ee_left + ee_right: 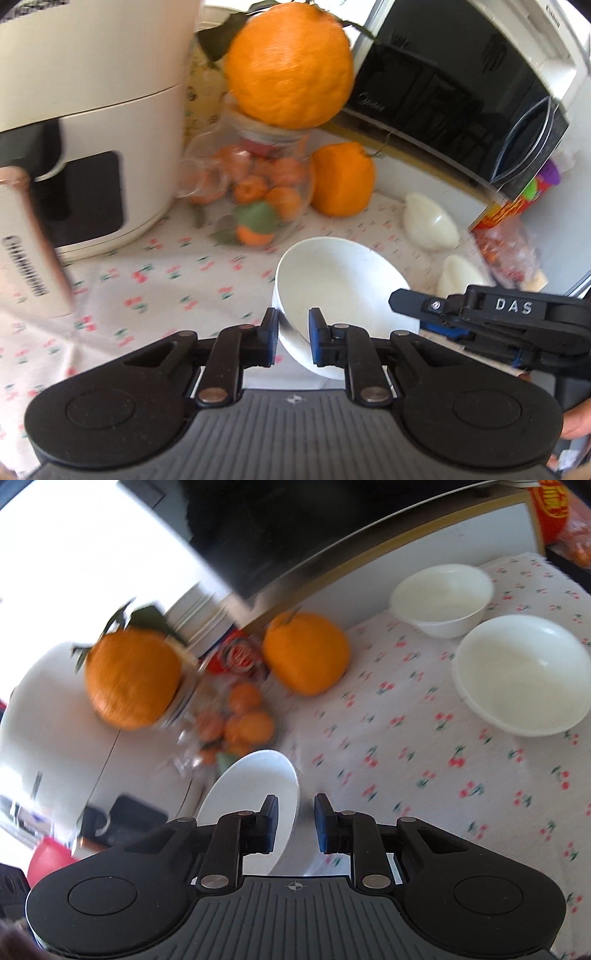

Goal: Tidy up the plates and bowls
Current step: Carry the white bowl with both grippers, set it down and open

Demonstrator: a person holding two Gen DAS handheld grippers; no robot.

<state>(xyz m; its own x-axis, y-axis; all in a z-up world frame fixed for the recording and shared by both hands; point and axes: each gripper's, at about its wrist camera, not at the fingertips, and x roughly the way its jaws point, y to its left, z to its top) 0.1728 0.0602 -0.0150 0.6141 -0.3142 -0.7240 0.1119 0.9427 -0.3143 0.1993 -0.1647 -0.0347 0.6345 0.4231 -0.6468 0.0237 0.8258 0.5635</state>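
Observation:
My left gripper point(292, 325) is shut on the near rim of a white bowl point(340, 280), which it holds tilted above the flowered tablecloth. My right gripper point(295, 812) is open, with that same bowl's rim point(258, 794) standing between its jaws without a grip; it also shows at the right of the left wrist view point(480, 310). Two more white bowls rest on the cloth at the right: a large one point(521, 675) and a smaller one point(443, 594) behind it. They also show in the left wrist view point(430, 221) point(461, 277).
A cream air fryer point(92, 129) stands at the left. A glass jar of small oranges point(258, 199) with a big orange point(288, 62) on top stands in the middle, another orange point(341, 181) beside it. A black microwave point(461, 92) sits behind. Snack bags point(509, 229) lie at the right.

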